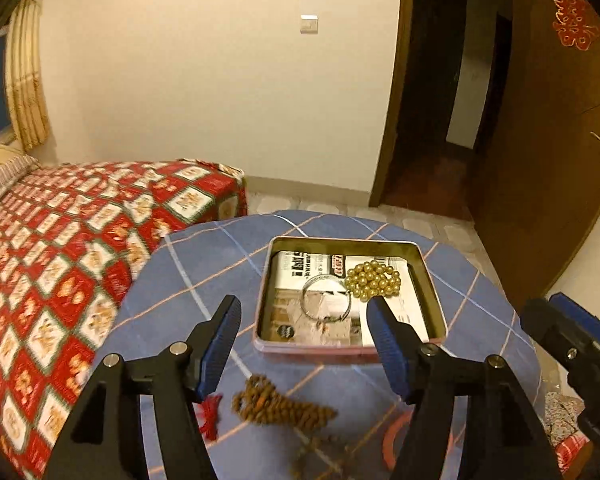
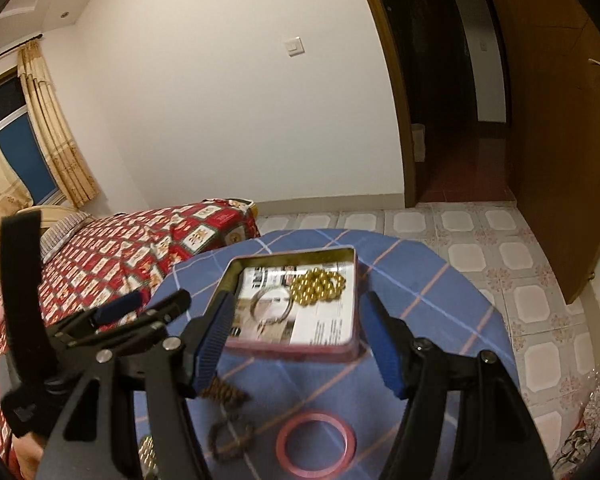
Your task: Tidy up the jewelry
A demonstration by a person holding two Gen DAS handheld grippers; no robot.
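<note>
Both the left tongs (image 1: 302, 316) and right tongs (image 2: 298, 312) hover open and empty, so a careless dip could snag the brown beads (image 1: 280, 402) off the tabletop (image 1: 204, 264) or nudge the tin (image 1: 350, 242).

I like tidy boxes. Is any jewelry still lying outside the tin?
Yes. The brown bead string and the pink bangle lie on the blue cloth, outside the tin, where the gold beads and silver bangle already sit.

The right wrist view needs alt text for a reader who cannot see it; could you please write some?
An open hand-held gripper hangs over a small table with a blue checked cloth, holding nothing. Ahead, an open tin contains gold beads and a silver bangle; a pink bangle and brown beads lie on the cloth nearer.
</note>
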